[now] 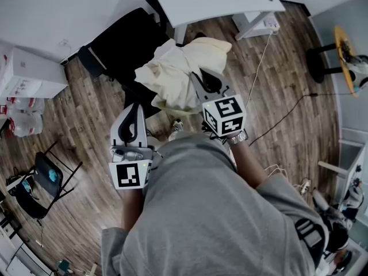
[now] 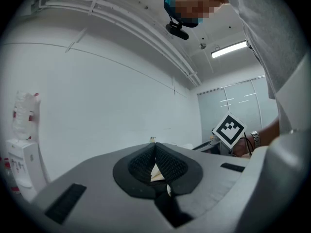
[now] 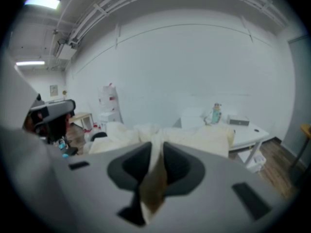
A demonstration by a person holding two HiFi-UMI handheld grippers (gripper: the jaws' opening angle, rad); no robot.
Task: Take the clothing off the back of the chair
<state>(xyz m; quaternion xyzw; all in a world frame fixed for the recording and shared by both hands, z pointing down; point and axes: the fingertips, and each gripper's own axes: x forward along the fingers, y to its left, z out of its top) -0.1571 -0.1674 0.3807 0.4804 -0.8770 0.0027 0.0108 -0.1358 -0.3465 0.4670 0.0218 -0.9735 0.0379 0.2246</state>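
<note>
**Cream clothing (image 1: 178,68) caught by both grippers at the chair back**

Cream fabric lies heaped over the back of the black chair (image 1: 118,45) and covers most of the backrest, so how it hangs there cannot be seen. The person's grey top (image 1: 218,211) fills the lower part of the head view and hides both forearms, as well as the floor just below the grippers.

In the right gripper view, a fold of the clothing runs down between the pads as a blurred brownish strip. Its edges are hard to make out at that range. The rest of the garment spreads pale and wide just beyond the jaws, with the white table (image 1: 190,4) behind it.

The right gripper (image 3: 156,149) is clamped on that fold. It tilts downward over the near side of the heap.

The left gripper (image 2: 155,148) points level toward a bare white wall. Its jaws are drawn together at the tips, with a small sliver of cream cloth held between the ribbed pads. Only that sliver of the garment shows in its own view. In the head view, its tip sits at the lower left edge of the clothing, beside the chair's dark frame and well apart from the right gripper.
</note>
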